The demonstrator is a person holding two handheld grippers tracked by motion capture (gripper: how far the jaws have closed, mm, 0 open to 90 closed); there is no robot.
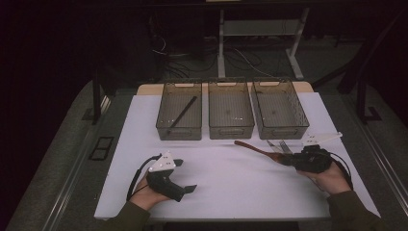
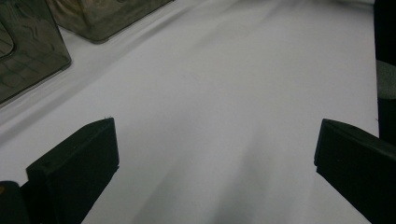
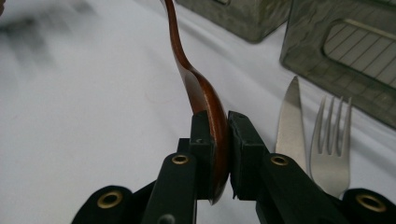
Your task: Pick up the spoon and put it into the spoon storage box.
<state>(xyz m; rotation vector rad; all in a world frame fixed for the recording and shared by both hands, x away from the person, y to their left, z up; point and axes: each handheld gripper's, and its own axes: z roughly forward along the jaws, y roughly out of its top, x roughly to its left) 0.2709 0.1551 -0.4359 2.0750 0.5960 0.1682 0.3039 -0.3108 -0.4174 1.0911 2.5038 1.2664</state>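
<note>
- Wooden spoon clamped by its bowl between right gripper jaws, edge-on, handle stretching straight ahead, away from them.
- Knife and fork flat beside one jaw.
- Left gripper jaws wide apart over bare table.

The long brown wooden spoon at the middle of the right gripper view is smooth and shiny. Right of it, the silver metal knife and silver metal fork gleam. The three see-through grey plastic bins look glossy with ribbed floors. The white table cover is flat and matt. The black gripper pads look dull and a bit rough.
</note>
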